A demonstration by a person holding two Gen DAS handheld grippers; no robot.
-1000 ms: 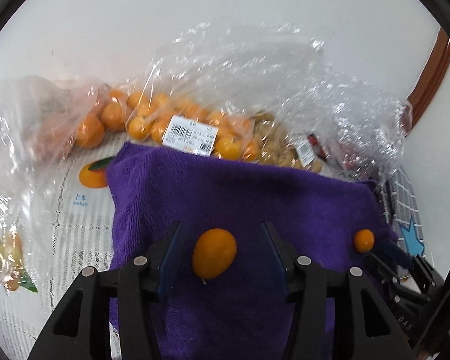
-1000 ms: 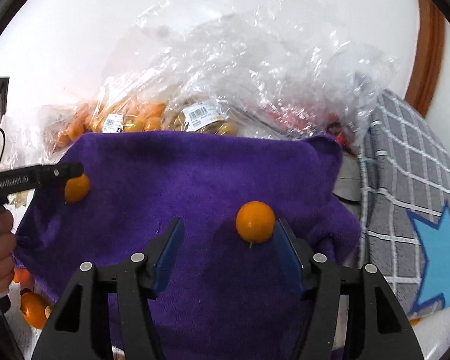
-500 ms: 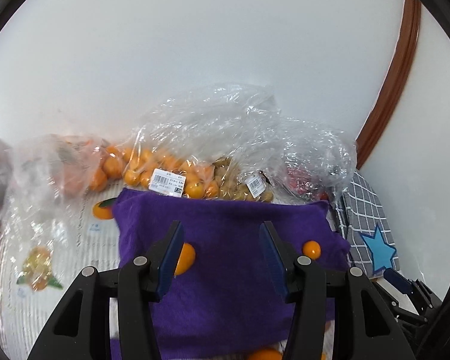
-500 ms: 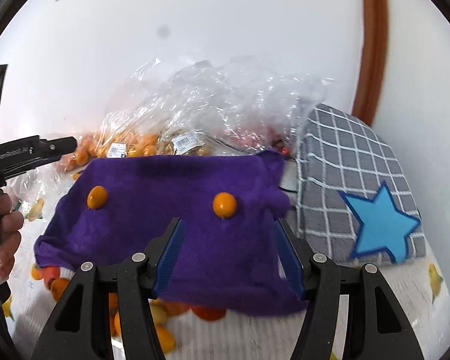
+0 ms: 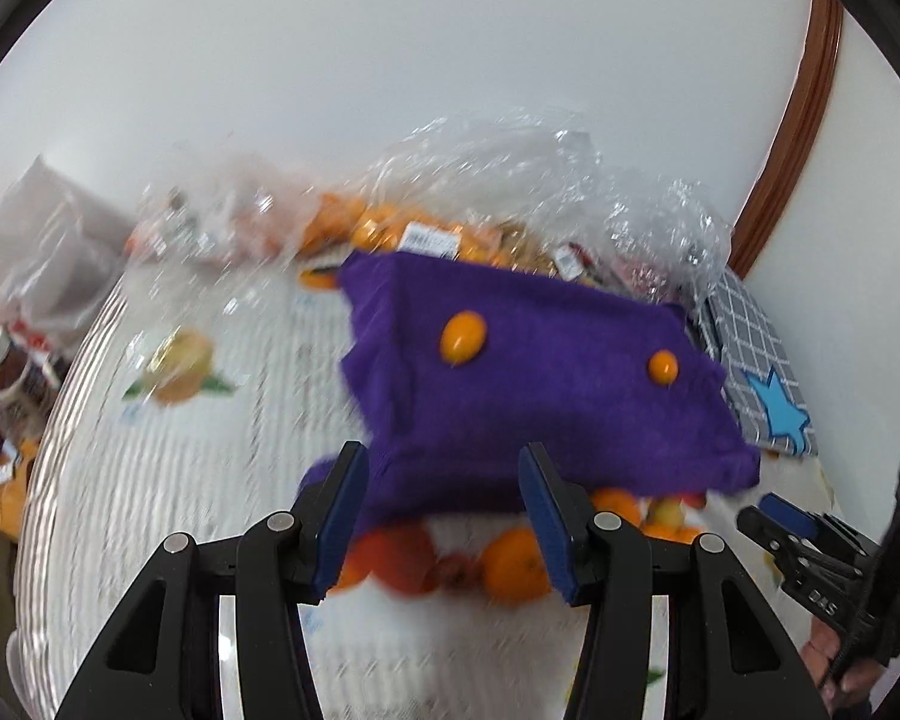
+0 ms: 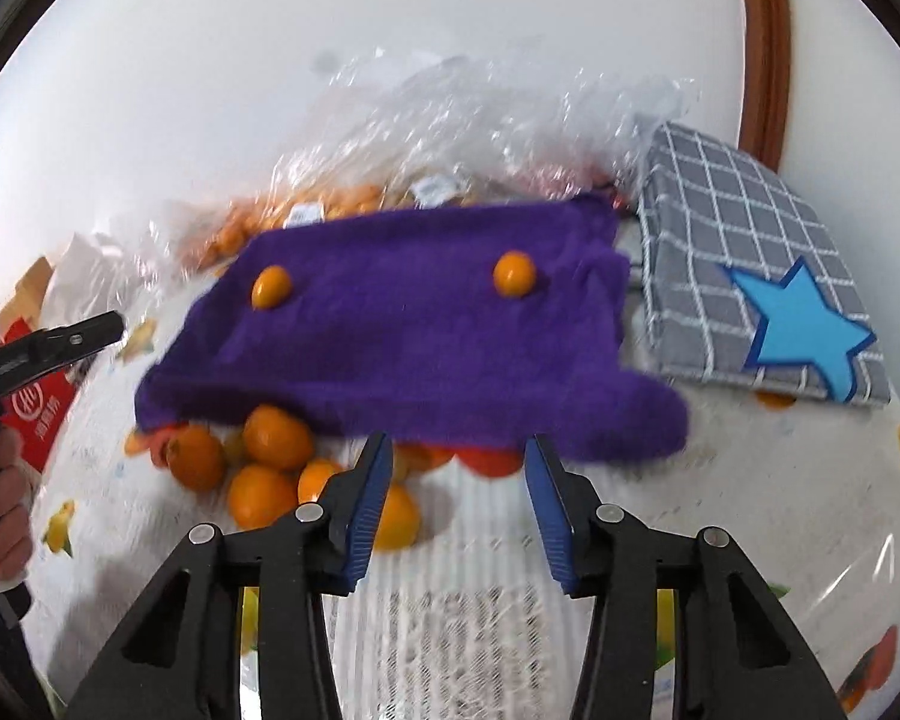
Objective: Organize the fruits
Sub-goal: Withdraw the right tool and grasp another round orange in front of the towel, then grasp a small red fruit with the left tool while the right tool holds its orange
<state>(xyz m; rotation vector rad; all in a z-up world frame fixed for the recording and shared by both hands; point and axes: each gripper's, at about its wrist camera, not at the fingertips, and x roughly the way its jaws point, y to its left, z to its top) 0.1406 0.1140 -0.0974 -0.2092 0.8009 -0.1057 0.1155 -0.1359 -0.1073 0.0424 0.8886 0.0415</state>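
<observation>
Kumquats point(image 6: 272, 287) point(image 6: 514, 274) sit spaced on the purple towel point(image 6: 402, 336); oranges point(image 6: 276, 437) heaped at its near edge. Left gripper point(image 5: 444, 513) and right gripper point(image 6: 456, 495) both gape, empty.

Tabletop point(image 6: 750, 510), white lace-pattern cover with fruit prints under clear film. Lying on it: purple towel point(image 6: 402, 348) draped over heaped oranges point(image 6: 264, 468); grey checked cloth with blue star point(image 6: 750, 276) just beside towel; clear plastic bags of fruit point(image 5: 450, 228) along wall; red packet point(image 6: 36, 414) at left edge.
</observation>
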